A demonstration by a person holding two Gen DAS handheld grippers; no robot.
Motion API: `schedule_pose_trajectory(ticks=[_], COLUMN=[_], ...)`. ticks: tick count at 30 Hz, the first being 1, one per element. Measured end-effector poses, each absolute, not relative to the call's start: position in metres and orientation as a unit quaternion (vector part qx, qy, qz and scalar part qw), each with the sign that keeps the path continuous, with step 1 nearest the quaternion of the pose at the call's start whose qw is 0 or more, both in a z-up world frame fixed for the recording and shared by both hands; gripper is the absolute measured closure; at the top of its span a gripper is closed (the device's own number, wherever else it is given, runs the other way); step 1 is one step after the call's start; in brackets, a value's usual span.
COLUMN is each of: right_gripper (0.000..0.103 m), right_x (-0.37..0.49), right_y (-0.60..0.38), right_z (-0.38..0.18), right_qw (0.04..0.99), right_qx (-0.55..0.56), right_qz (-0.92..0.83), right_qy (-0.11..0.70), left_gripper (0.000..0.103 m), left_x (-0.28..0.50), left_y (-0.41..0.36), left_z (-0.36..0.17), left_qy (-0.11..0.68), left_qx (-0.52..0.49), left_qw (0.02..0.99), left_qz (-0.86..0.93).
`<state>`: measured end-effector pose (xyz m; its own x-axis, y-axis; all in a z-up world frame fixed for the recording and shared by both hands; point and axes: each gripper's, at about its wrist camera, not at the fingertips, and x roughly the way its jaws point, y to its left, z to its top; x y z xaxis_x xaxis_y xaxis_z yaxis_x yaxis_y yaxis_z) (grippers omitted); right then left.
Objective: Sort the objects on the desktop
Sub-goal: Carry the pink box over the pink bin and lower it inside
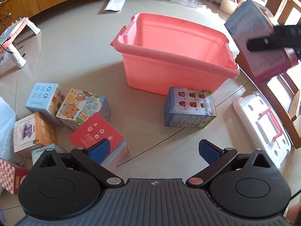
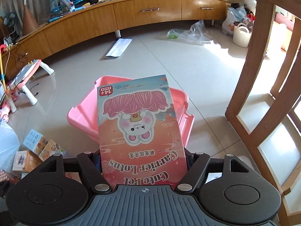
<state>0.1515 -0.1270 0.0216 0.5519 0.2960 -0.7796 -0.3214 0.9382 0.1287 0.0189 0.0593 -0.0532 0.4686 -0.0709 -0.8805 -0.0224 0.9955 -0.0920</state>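
A pink plastic bin (image 1: 175, 43) stands open on the floor, with nothing visible inside. My right gripper (image 2: 143, 162) is shut on a red and blue "Cute Pet Carrier Lotus" box (image 2: 139, 128) and holds it in the air in front of the bin (image 2: 82, 116); the same box (image 1: 257, 43) shows at the right in the left wrist view. My left gripper (image 1: 153, 150) is open and empty above the floor. Its left pad is over a red box (image 1: 94, 133). A blue box (image 1: 190, 111) lies in front of the bin. Several small boxes (image 1: 62, 105) lie at the left.
A white lid with a red handle (image 1: 263, 128) lies at the right. A wooden chair frame (image 2: 263, 98) stands at the right. A wooden TV cabinet (image 2: 112, 18), plastic bags (image 2: 190, 33), a white basket (image 2: 241, 34) and a toy table (image 1: 15, 37) ring the floor.
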Motion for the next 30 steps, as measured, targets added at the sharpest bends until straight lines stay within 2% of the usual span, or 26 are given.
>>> schedule_pose_trajectory(ticks=[7, 16, 30], right_gripper=[0.034, 0.034, 0.034], right_x=[0.218, 0.284, 0.302], right_y=[-0.109, -0.061, 0.043], right_z=[0.015, -0.03, -0.103], right_qw=[0.875, 0.861, 0.828], right_qx=[0.017, 0.033, -0.011], right_qz=[0.122, 0.106, 0.156], right_qy=[0.468, 0.496, 0.539], left_gripper=[0.001, 0.001, 0.001], left_x=[0.028, 0.037, 0.04], left_y=[0.054, 0.066, 0.091], left_z=[-0.062, -0.076, -0.098], left_qy=[0.521, 0.528, 0.546], left_qx=[-0.025, -0.042, -0.101], left_qw=[0.853, 0.848, 0.831], left_qz=[-0.012, 0.01, 0.028])
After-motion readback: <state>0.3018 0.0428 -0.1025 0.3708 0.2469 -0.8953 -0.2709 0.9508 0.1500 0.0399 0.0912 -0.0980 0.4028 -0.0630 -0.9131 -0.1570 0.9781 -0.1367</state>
